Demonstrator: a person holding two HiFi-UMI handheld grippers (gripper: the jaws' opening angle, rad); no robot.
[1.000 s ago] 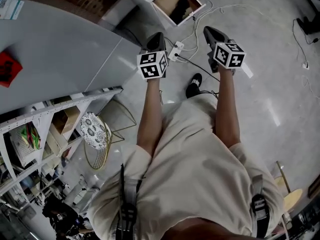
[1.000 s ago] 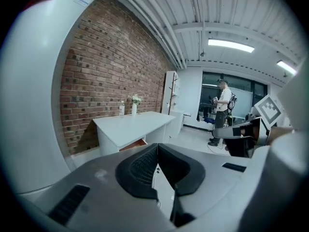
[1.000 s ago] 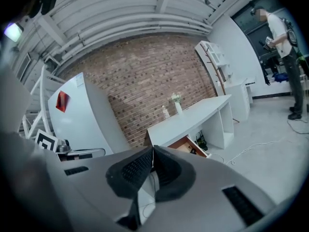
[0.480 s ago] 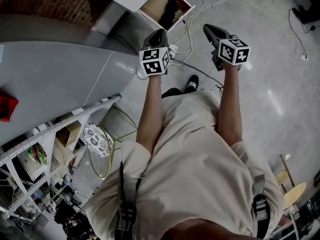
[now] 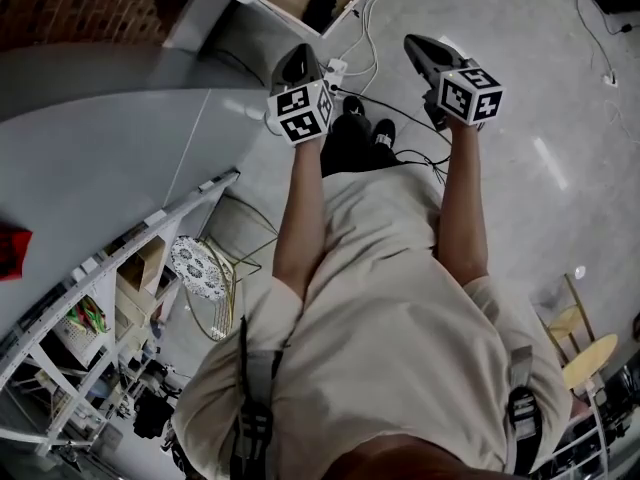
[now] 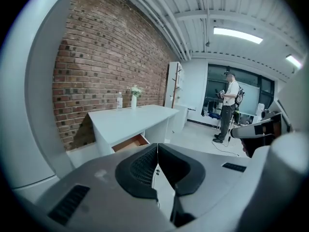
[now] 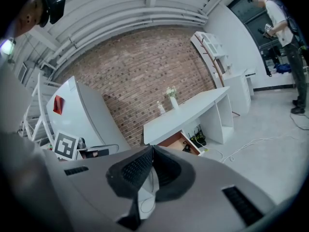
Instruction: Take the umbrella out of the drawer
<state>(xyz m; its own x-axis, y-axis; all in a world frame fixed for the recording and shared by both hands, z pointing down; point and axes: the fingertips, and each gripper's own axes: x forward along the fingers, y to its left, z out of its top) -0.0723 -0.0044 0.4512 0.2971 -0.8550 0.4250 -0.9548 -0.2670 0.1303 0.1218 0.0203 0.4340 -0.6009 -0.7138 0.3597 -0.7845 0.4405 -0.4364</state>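
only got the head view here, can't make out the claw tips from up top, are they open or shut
Observer: Both shut, empty: left claw and right claw each have jaws together, nothing between.
Operator: my top edge cuts off what's ahead
Observer: In the right gripper view a drawer stands pulled out under a white desk, a dark thing inside; whether it's the umbrella I can't tell.
Operator: anything on the desk
Observer: A bottle and a vase of flowers, near the brick wall.
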